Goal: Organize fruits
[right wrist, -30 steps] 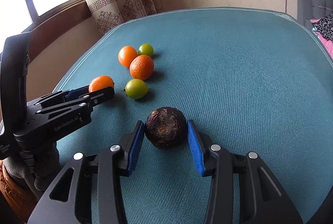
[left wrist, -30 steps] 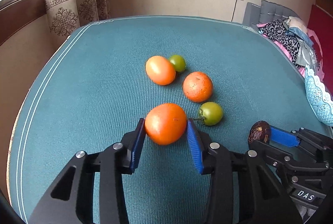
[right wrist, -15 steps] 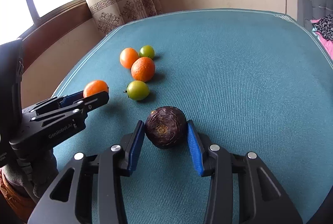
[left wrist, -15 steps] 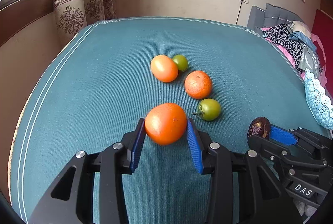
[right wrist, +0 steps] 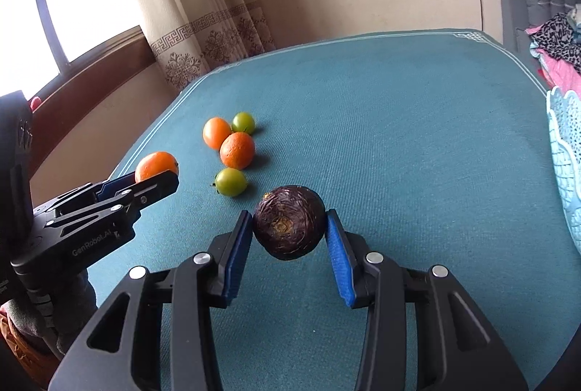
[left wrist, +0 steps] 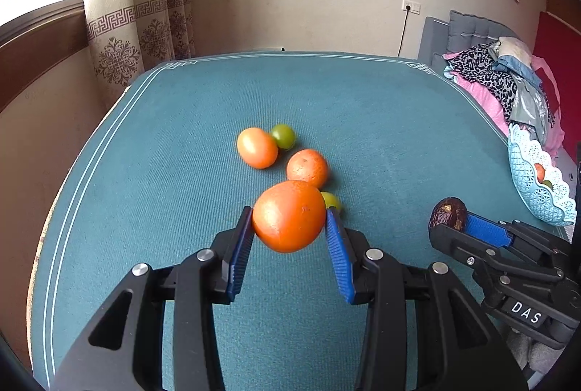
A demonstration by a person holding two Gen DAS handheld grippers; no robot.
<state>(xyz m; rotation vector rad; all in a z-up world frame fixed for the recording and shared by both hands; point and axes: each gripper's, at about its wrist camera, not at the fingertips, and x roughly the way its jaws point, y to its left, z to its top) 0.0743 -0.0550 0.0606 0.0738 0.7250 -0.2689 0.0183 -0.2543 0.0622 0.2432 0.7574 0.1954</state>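
Raised since before: glossy orange [left wrist: 288, 216], wrinkled dark fruit [right wrist: 288, 222].

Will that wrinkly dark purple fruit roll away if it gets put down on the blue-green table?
Probably a bit. The dark purple fruit looks round, and the table cover looks flat, so it may roll. Its wrinkled skin and the ribbed cloth could slow it. The right gripper grips it without visible denting, so it seems firm.
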